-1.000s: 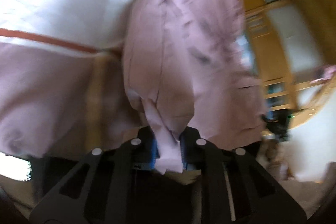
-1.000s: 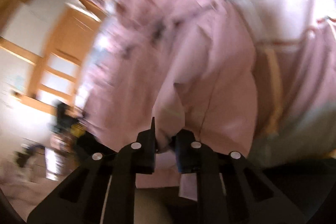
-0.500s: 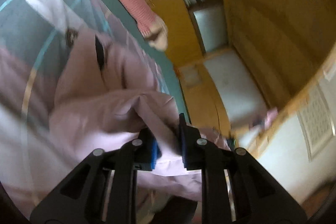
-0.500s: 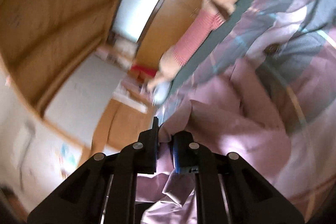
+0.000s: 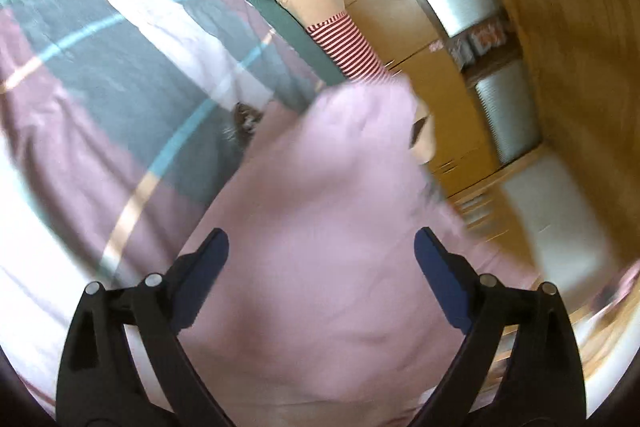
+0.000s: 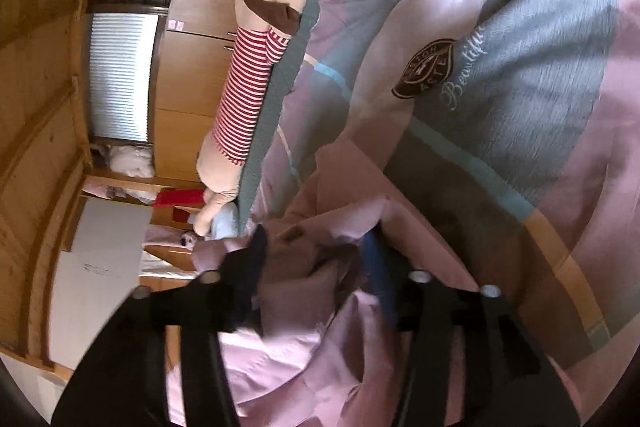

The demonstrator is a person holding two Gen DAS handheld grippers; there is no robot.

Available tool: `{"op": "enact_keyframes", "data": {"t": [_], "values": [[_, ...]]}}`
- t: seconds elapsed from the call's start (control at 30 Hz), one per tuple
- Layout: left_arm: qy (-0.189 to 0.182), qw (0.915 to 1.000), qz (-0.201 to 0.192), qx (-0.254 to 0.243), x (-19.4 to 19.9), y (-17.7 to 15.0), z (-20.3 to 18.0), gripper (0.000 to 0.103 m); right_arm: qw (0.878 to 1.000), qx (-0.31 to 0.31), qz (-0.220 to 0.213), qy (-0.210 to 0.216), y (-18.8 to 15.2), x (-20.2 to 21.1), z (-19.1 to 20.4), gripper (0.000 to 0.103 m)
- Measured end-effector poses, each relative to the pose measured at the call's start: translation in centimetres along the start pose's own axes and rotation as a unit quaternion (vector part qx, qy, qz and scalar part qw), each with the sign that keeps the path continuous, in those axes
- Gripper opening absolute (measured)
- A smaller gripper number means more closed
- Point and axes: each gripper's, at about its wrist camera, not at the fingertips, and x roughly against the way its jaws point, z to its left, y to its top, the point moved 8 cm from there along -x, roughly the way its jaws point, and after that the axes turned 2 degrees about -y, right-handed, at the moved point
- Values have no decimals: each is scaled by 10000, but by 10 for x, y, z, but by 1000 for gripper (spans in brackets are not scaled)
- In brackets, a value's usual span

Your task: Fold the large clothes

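I see the pink garment [image 5: 320,227] as a plain, pale pink cloth, smooth and broad through my left camera, bunched into soft folds with a small dark tab through my right one [image 6: 304,307]. It lies on the bed, on top of a patchwork duvet [image 5: 120,87] in grey, mauve and white with teal and peach stripes.

My left claw [image 5: 320,255] stands wide, its jaws having just been opening; the pink cloth spreads below and ahead between the two blue-padded fingers [image 5: 436,275], and neither pad presses on it.

My right claw [image 6: 316,259] is about half spread, its jaws also just opened. Crumpled folds of the garment sit between its fingers and pile up beneath them, but I see no pad clamping the cloth.

Beyond the garment, a long plush dog [image 6: 248,75] in a red-and-white striped jumper lies along the far edge of the bed, against wooden cupboards [image 6: 192,59]. The duvet carries a dark brown badge [image 6: 424,71] with cursive lettering beside it.
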Motion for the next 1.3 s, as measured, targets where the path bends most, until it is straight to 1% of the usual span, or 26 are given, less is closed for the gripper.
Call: {"op": "enact_keyframes", "data": {"t": [0.03,0.07,0.1,0.17,0.27,0.33,0.37,0.43,0.53,0.57,0.6,0.63,0.67,0.73,0.77,0.83,0.87,0.9,0.93,0.97,1.0,1.03,1.07,1.13,1.2,1.3], "values": [[292,9993,-15,-214,-4,-19,1,95,9999,19,-148,-85,4,15,-1,79],[459,9985,37,-289,-10,-30,2,95,9990,103,-343,-279,8,26,-3,90],[592,9969,346,-388,-21,-46,-1,95,9972,171,-529,-497,13,39,-5,94],[727,9941,598,-543,-35,-59,-5,95,9939,275,-745,-759,18,57,-7,95],[903,9904,605,-856,-36,-62,-14,97,9826,1236,-829,-1110,2,74,22,95],[884,9905,644,-836,-36,-62,-13,97,9627,2243,-537,-1417,-35,71,51,95],[867,9911,653,-775,-36,-62,-10,97,9482,2744,-263,-1578,-65,66,65,95],[870,9918,680,-651,-40,-61,-4,97,9276,3322,44,-1708,-109,61,80,95],[894,9916,699,-617,-45,-59,1,97,8901,4178,301,-1795,-184,58,100,95],[909,9914,699,-623,-46,-60,1,97,8806,4367,360,-1803,-200,59,101,95],[919,9913,704,-634,-45,-60,0,98,8652,4660,506,-1779,-229,55,104,96],[930,9910,711,-654,-45,-61,0,98,8559,4810,650,-1783,-247,50,102,99],[939,9907,714,-672,-45,-61,1,98,8487,4910,796,-1794,-261,45,100,101],[957,9904,720,-694,-45,-61,1,98,8250,5183,1111,-1958,-291,26,89,101],[959,9904,718,-695,-45,-61,1,98,8046,5392,1128,-2218,-302,13,82,101],[964,9903,718,-698,-44,-62,1,98,7741,5626,985,-2730,-307,-8,71,101],[961,9903,722,-701,-44,-62,0,98,7684,5651,940,-2852,-309,-17,67,101],[961,9902,727,-705,-44,-62,0,98,7689,5658,929,-2828,-312,-22,68,100],[962,9901,744,-707,-44,-63,0,99,7687,5692,857,-2787,-315,-28,70,88],[958,9900,754,-707,-44,-63,1,99,7674,5713,784,-2804,-315,-30,72,64],[947,9901,756,-711,-43,-63,0,99,7677,5697,693,-2850,-312,-35,74,51],[943,9901,750,-722,-43,-62,-1,99,7745,5623,684,-2815,-309,-40,76,38],[953,9899,739,-742,-42,-62,-2,99,7851,5520,675,-2725,-304,-45,77,32],[977,9895,684,-812,-41,-61,-5,99,7987,5379,661,-2617,-294,-55,78,29],[1016,9889,620,-891,-38,-60,-8,99,8114,5245,591,-2511,-281,-65,83,27],[1065,9869,566,-1075,-38,-60,-14,99,8332,5009,277,-2325,-257,-82,102,27]]}}
